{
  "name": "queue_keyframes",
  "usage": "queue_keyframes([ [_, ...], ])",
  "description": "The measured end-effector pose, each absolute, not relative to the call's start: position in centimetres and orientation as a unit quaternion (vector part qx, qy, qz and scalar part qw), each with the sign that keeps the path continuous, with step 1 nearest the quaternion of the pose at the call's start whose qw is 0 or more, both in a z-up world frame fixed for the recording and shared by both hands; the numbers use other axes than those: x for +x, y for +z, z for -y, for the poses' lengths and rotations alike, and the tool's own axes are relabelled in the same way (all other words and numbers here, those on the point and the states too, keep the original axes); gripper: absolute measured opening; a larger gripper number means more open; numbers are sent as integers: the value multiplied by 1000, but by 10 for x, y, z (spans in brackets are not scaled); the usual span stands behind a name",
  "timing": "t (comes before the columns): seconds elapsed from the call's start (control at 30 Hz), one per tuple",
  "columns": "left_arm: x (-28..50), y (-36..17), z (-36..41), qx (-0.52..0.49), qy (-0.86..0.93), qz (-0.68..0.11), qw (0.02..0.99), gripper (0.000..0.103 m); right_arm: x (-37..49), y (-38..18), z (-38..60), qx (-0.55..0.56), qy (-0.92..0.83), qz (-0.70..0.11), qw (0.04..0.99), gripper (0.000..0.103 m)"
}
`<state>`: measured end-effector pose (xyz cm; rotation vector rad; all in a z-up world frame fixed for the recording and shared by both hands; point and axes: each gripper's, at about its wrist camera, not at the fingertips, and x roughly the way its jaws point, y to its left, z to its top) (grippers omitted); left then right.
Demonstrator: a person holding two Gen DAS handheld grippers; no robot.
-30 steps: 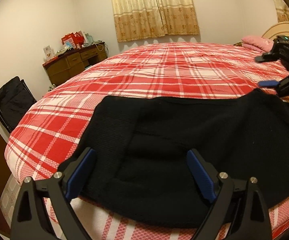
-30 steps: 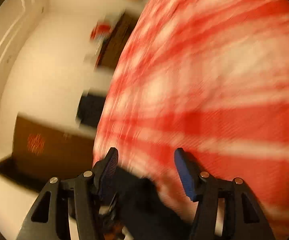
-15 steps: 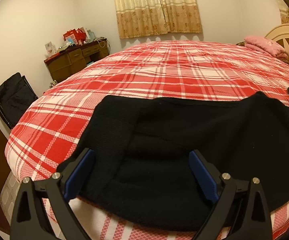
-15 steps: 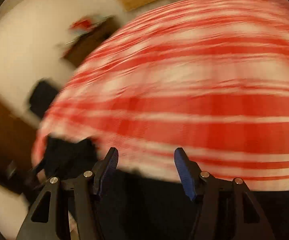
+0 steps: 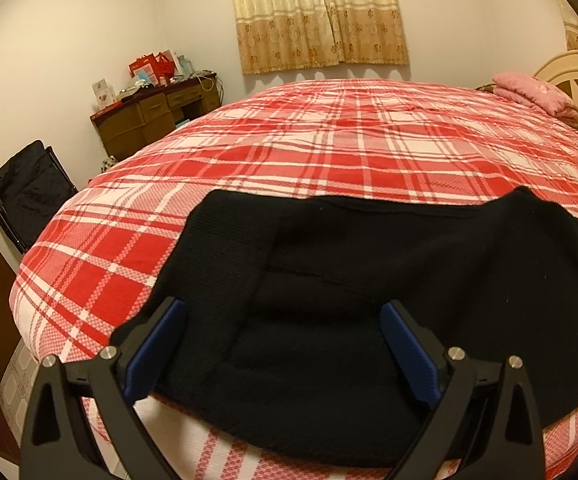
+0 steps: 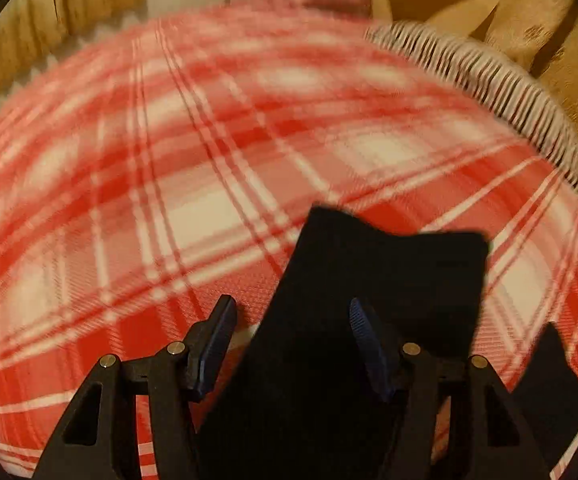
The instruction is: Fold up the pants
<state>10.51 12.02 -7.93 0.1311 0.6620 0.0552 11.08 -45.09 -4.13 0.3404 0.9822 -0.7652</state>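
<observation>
Black pants (image 5: 369, 280) lie flat on the plaid bed (image 5: 329, 152). Left gripper (image 5: 285, 344) spreading wider, empty; right gripper (image 6: 293, 340) parted, unclenched over 1 leg. Careless grabbing could bunch fabric.

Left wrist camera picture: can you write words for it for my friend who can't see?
Black pants lie spread on a bed with a red and white plaid bedspread, and the left claw hangs just above their near edge, its blue-padded jaws opening wide with nothing pinched. Behind the bed are yellow curtains, a cluttered brown desk and a pink blanket.
</observation>
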Motion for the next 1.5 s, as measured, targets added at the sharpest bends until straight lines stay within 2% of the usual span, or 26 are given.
queue_keyframes([
  [0.07, 106, -79, -120, 65, 27, -324, 943, 101, 105, -36, 455, 158, -362, -458, 796, 41],
  [0.1, 105, -79, -120, 66, 27, -324, 943, 101, 99, -33, 461, 172, -356, -456, 798, 12],
  [0.13, 105, -79, -120, 66, 27, -324, 943, 101, 97, -30, 462, 186, -349, -453, 799, 6],
  [0.2, 105, -79, -120, 66, 27, -323, 944, 101, 87, -27, 465, 223, -323, -441, 807, 6],
  [0.37, 105, -79, -120, 65, 27, -324, 943, 101, 21, -3, 467, 312, -233, -342, 856, 6],
  [0.43, 106, -79, -120, 65, 27, -325, 943, 101, -22, 6, 469, 348, -200, -290, 869, 6],
  [0.57, 106, -79, -120, 64, 29, -326, 943, 102, -87, 2, 473, 387, -183, -241, 871, 6],
  [0.83, 109, -79, -118, 62, 35, -329, 942, 103, -166, -49, 484, 450, -199, -210, 845, 6],
  [1.1, 110, -79, -117, 65, 36, -331, 941, 103, -171, -35, 464, 414, -208, -177, 868, 2],
  [1.5, 112, -79, -115, 67, 36, -329, 941, 103, -171, -47, 466, 456, -192, -187, 849, 3],
])
